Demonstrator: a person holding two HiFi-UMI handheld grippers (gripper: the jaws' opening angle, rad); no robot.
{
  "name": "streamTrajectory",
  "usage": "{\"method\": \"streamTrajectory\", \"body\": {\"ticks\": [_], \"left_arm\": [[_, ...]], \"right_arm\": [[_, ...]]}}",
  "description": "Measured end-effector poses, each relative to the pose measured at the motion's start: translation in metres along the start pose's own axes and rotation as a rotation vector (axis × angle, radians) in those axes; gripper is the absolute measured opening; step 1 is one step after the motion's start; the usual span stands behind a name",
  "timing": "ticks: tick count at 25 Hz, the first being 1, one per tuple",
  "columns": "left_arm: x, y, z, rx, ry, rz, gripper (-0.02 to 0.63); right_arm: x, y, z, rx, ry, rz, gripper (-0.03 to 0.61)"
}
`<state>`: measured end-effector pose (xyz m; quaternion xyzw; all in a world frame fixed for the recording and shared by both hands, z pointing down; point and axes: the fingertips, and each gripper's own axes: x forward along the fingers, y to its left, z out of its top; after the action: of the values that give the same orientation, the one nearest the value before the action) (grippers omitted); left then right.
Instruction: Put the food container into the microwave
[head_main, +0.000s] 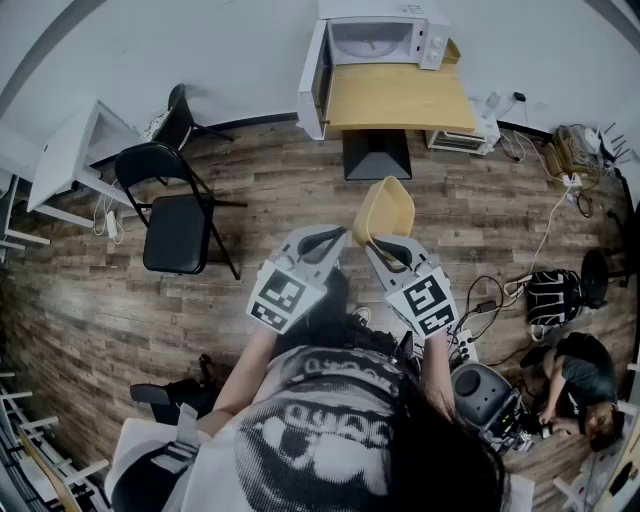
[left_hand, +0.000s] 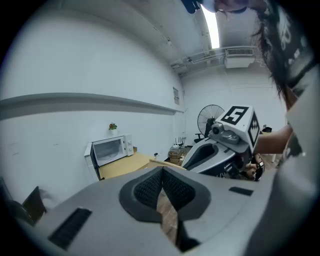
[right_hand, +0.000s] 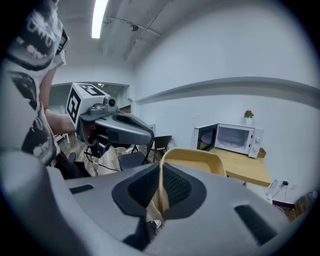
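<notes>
A tan food container (head_main: 385, 210) hangs above the wooden floor, its rim pinched in my right gripper (head_main: 388, 243). In the right gripper view the jaws (right_hand: 161, 189) are shut on the container's wall (right_hand: 195, 161). My left gripper (head_main: 322, 240) floats just left of the container, shut on nothing; only floor shows past its pads (left_hand: 150, 190). Ahead, the white microwave (head_main: 378, 40) stands at the far end of a wooden table (head_main: 400, 98) with its door (head_main: 314, 80) swung open to the left. The microwave (left_hand: 112, 148) also shows in the left gripper view, and the microwave (right_hand: 239, 139) in the right one.
A black folding chair (head_main: 175, 215) stands to the left, with a white desk (head_main: 70, 155) beyond it. A dark box (head_main: 375, 155) sits under the table. Cables, bags and a crouching person (head_main: 580, 385) fill the floor at right. A fan (left_hand: 210, 117) stands at the back.
</notes>
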<state>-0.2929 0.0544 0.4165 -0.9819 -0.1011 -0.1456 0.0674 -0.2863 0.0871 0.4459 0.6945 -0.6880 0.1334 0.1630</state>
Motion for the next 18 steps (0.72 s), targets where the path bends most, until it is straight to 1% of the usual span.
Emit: {"method": "streamTrajectory", "body": {"ticks": [8, 12, 15, 18], "left_arm": [[0.002, -0.002, -0.002, 0.0, 0.004, -0.009, 0.0], [0.005, -0.011, -0.004, 0.004, 0.013, -0.026, 0.0], [0.007, -0.008, -0.004, 0.005, 0.021, -0.033, 0.0], [0.014, -0.004, -0.002, 0.007, 0.023, -0.042, 0.0]], "right_arm": [[-0.003, -0.006, -0.006, -0.002, -0.003, -0.04, 0.028], [-0.009, -0.012, -0.015, 0.009, 0.019, -0.051, 0.028], [-0.008, -0.015, -0.012, 0.026, 0.001, -0.059, 0.028], [-0.005, -0.019, -0.017, 0.03, 0.017, -0.064, 0.028]]}}
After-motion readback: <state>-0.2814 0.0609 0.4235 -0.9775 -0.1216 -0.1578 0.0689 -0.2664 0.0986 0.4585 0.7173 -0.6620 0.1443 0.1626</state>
